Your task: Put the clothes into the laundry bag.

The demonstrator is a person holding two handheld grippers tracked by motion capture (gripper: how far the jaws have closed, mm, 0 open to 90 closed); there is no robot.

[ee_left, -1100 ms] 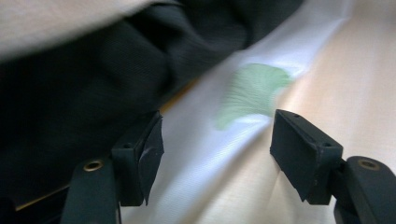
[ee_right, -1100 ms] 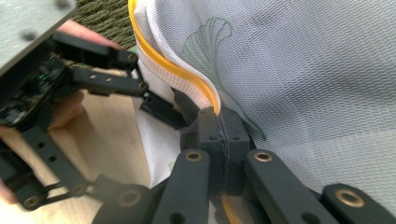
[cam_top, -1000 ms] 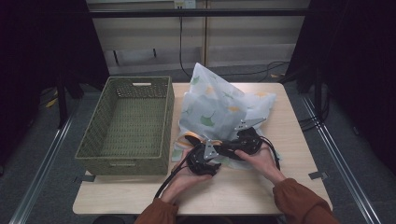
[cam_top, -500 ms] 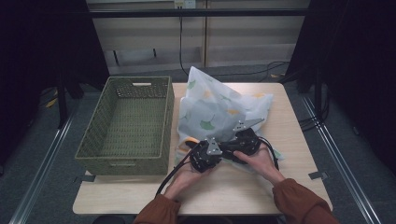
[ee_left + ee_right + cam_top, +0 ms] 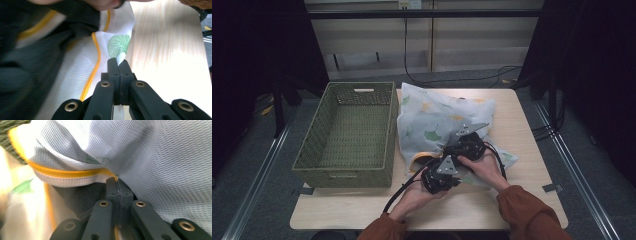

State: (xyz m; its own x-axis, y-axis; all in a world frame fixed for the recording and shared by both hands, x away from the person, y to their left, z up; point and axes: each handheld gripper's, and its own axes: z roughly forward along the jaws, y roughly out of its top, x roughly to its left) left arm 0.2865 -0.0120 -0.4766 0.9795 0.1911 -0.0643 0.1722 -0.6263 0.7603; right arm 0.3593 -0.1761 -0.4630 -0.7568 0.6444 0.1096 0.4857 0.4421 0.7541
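Note:
A white mesh bag point(image 5: 437, 117) printed with green and yellow leaves and edged in yellow lies crumpled on the wooden table point(image 5: 522, 130). My left gripper point(image 5: 438, 176) sits at the bag's near edge; in the left gripper view its jaws point(image 5: 120, 63) are pinched on a fold of white cloth point(image 5: 82, 75) beside a green leaf print. My right gripper point(image 5: 466, 144) rests just behind it on top of the bag. The right gripper view has that gripper point(image 5: 117, 182) shut on mesh fabric point(image 5: 162, 170) right under the yellow trim point(image 5: 65, 173).
A green woven basket point(image 5: 347, 135) stands on the left part of the table, touching the bag's left side. Bare tabletop lies to the right and in front of the hands. Black cables trail from both grippers toward the person.
The two grippers have drawn closer together over the bag's near side. The bag's raised top has sunk and it lies flatter.

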